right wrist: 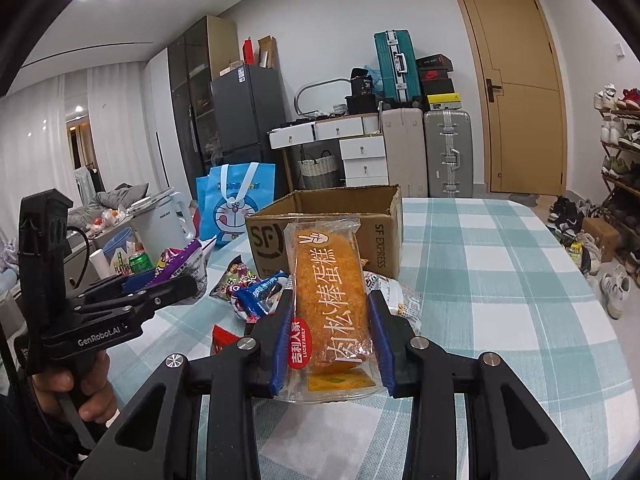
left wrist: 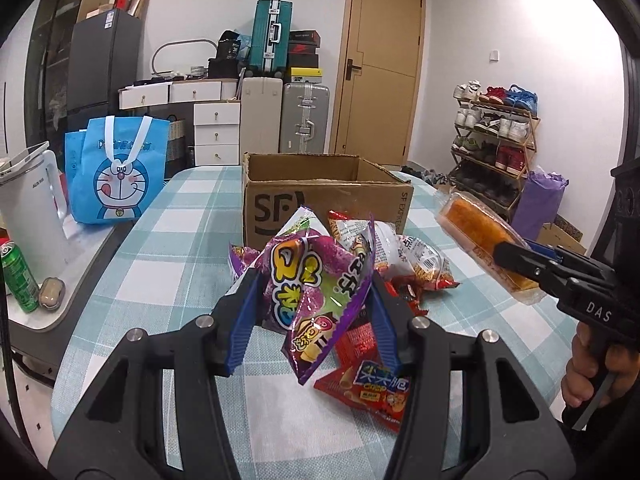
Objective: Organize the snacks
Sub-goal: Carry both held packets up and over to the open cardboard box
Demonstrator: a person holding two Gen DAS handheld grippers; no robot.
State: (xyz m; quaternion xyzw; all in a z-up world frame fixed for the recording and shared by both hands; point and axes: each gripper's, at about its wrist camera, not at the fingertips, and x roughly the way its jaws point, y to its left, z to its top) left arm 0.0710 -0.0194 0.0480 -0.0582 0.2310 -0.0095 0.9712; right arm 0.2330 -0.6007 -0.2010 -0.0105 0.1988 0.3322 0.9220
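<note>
My left gripper [left wrist: 314, 280] is shut on a purple snack bag [left wrist: 316, 292] and holds it above the checked tablecloth [left wrist: 168, 248]. My right gripper [right wrist: 330, 300] is shut on an orange wrapped cake [right wrist: 330, 296] and holds it up in front of the open SF cardboard box [right wrist: 340, 220]. In the left wrist view the cake [left wrist: 476, 240] and right gripper [left wrist: 516, 260] hang at the right, level with the box [left wrist: 320, 196]. A pile of snack packets [left wrist: 404, 264] lies in front of the box, with a red crisp packet [left wrist: 368, 392] nearest me.
A blue Doraemon bag [left wrist: 116, 172], a white kettle [left wrist: 32, 208] and a green can [left wrist: 18, 276] stand on a side counter at the left. Suitcases, drawers and a door are behind the table. A shoe rack [left wrist: 492, 148] stands at the right.
</note>
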